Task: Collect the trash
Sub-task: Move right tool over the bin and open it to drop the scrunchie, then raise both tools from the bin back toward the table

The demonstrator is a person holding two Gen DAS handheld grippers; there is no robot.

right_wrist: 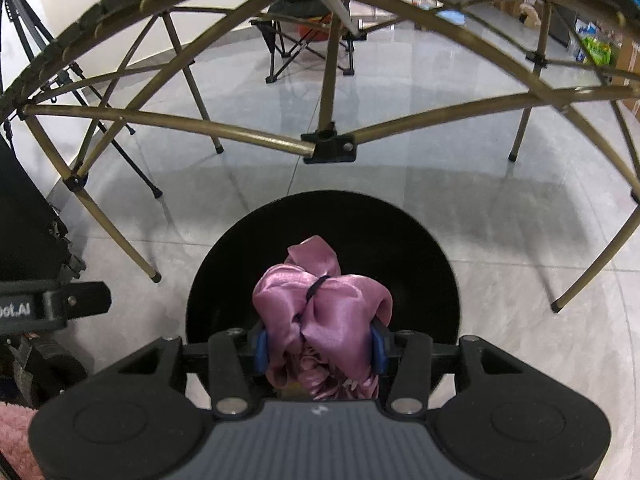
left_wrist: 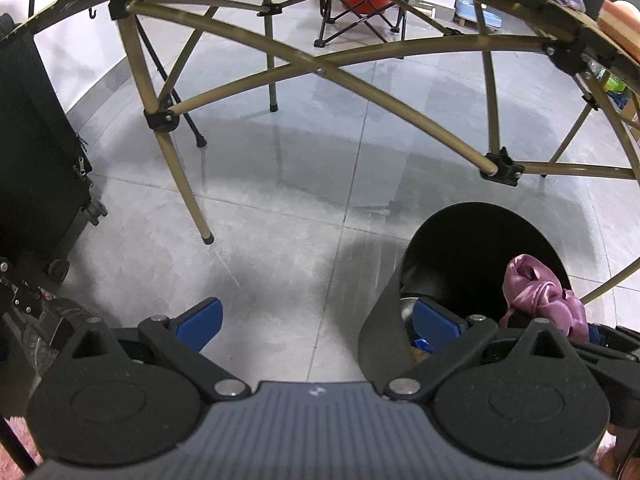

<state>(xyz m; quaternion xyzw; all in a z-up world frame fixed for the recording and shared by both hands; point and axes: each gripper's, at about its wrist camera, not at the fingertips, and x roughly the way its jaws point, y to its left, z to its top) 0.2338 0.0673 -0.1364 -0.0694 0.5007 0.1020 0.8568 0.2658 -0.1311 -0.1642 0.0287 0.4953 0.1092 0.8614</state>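
With our right gripper (right_wrist: 320, 350) jaws pinching the pink cloth (right_wrist: 320, 304) over the bin (right_wrist: 420, 248) (left gripper (left_wrist: 320, 320) jaws spread, empty), a trailing fold may catch the rim when dropped.

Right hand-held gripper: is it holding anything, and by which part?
Yes. The right hand-held gripper pinches a bunched pink satin cloth at its lower sides, over the black bin. The left hand-held gripper is open and holds nothing.
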